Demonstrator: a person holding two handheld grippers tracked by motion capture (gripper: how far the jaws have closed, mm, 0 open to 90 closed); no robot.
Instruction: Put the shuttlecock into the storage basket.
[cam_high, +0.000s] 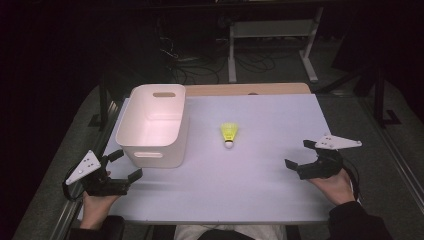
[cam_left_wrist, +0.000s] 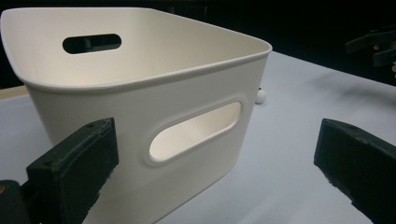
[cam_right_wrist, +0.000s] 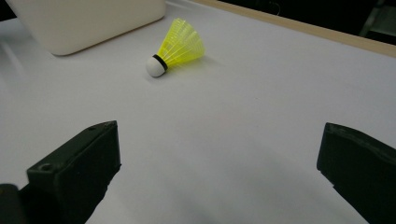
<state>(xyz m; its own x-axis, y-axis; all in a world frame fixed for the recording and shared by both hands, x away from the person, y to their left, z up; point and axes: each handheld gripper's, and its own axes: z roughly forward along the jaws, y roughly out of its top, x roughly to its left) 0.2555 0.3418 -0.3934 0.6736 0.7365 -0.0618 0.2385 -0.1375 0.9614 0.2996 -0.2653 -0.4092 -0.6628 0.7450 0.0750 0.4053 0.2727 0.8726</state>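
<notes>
I see the pale table (cam_high: 260, 190) across the frame, white bin (cam_high: 155, 125) left of centre, my left gripper (cam_high: 122, 170) lower left, jaws spread, my right gripper (cam_high: 300, 156) right, jaws spread, empty, yellow shuttlecock (cam_high: 229, 135) lying mid-frame, beside the bin.

Tabletop (cam_high: 260, 170): pale lavender-white, with a strip of wood exposed along its far edge.
Floor (cam_high: 400, 165): grey, with dark cables (cam_high: 200, 67) strewn beyond the table.
Furniture: a white metal frame (cam_high: 272, 37) is seen at the back.
Light: the surroundings are left dark; the tabletop is lit.
</notes>
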